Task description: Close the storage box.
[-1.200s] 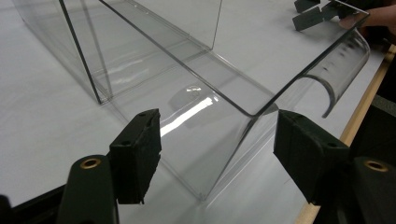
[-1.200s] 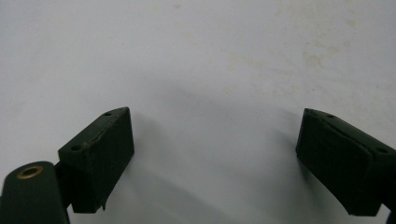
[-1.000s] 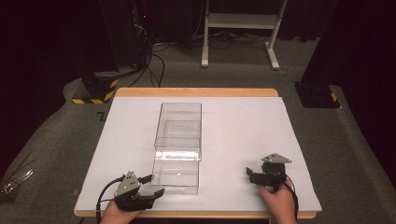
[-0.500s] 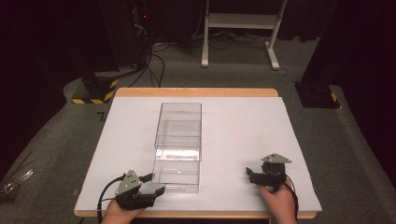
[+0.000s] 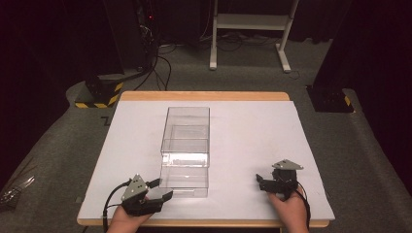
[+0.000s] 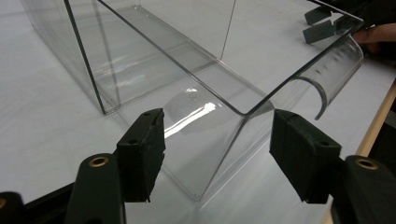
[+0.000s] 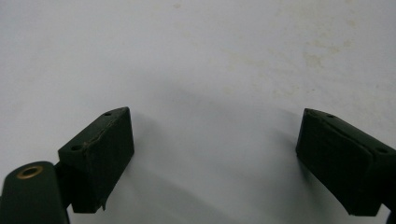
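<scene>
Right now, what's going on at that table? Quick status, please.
Left gripper open, jaws just been closing, near corner of clear plastic box between them, untouched. Right gripper open over bare white table. Nothing in the way.

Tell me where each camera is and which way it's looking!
High view: sits above the person's side, looking forward and down at the white table and clear box; both hands show, holding the left gripper and right gripper.
Left gripper view: rides on the left gripper, looking along its open jaws, which have just been closing, at the box's near corner.
Right gripper view: rides on the right gripper, looking down at bare table between open jaws.
Shared: high and left gripper views both show the clear box.
</scene>
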`<state>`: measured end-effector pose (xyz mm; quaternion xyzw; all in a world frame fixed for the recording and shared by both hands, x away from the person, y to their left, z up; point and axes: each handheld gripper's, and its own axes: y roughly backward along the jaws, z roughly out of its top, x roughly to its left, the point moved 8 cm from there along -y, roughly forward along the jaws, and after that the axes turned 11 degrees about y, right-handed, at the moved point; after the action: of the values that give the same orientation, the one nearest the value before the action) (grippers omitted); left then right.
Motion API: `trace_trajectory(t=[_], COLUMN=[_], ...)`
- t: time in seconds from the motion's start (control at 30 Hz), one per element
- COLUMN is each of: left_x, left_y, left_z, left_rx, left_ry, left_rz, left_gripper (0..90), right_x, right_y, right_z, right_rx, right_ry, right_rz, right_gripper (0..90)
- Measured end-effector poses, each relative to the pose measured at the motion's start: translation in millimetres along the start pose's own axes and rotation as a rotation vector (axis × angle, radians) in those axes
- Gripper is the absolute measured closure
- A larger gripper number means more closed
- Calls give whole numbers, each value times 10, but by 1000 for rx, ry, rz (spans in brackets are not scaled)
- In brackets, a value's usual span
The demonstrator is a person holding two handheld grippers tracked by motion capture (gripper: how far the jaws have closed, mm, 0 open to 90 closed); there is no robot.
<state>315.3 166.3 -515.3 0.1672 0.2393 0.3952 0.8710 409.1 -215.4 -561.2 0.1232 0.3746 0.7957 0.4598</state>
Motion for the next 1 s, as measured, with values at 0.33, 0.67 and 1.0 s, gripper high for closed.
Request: trace_trajectory(t=[0.33, 0.67, 1.0], left_x=[29, 87, 117], left_y=[-11, 7, -32], left_z=[27, 56, 91], left_rx=[-16, -34, -39], left_ry=[0, 10, 14], left_rz=[6, 17, 28], left_gripper=[404, 458, 460], right_x=[-1, 0, 0], right_y=[1, 1, 1], right_z=[-1, -1, 0], right_rx=[1, 2, 1], right_ry=[1, -1, 0], right_rz=[0, 1, 1], right_gripper=[112, 112, 112])
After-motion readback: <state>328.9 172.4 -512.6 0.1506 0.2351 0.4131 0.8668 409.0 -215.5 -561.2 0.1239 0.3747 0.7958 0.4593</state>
